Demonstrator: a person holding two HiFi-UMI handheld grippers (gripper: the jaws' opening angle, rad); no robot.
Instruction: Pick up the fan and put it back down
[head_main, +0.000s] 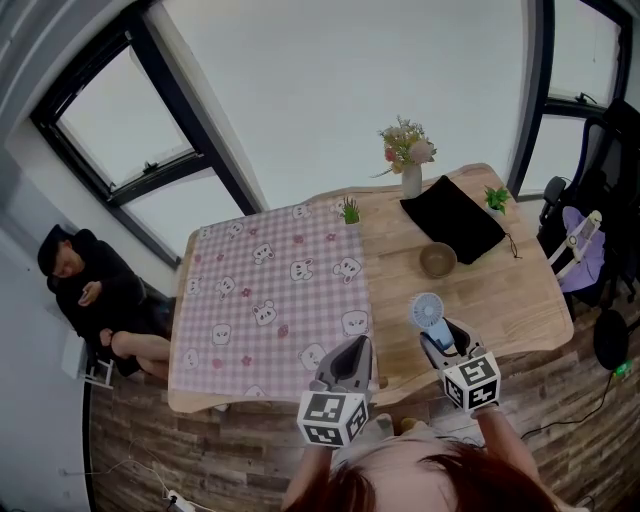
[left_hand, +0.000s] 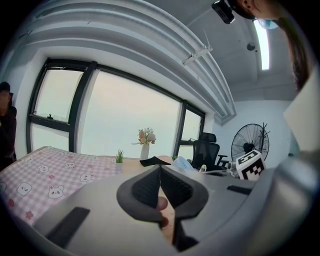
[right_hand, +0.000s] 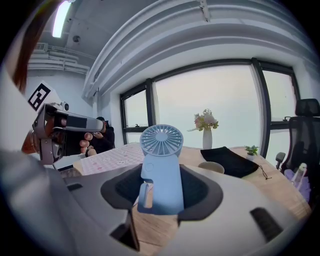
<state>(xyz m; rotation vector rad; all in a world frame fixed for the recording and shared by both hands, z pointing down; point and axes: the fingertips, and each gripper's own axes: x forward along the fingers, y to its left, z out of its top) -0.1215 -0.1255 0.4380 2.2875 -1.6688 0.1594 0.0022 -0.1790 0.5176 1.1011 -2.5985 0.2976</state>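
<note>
A light-blue handheld fan (head_main: 427, 311) stands upright between the jaws of my right gripper (head_main: 439, 346), which is shut on its handle above the front right part of the wooden table (head_main: 525, 300). In the right gripper view the fan (right_hand: 161, 165) fills the gap between the dark pads, round grille on top, clear of the tabletop, with the right gripper (right_hand: 161, 194) closed around it. My left gripper (head_main: 350, 354) hovers beside it near the table's front edge. In the left gripper view the left gripper (left_hand: 160, 176) has its jaws pressed together with nothing held.
A pink checked cloth (head_main: 270, 290) covers the table's left half. At the back stand a vase of flowers (head_main: 410, 165), a black pouch (head_main: 455, 218), a small bowl (head_main: 437, 259) and two little green plants (head_main: 350, 211). A person (head_main: 95, 300) sits at left; chairs (head_main: 585, 250) at right.
</note>
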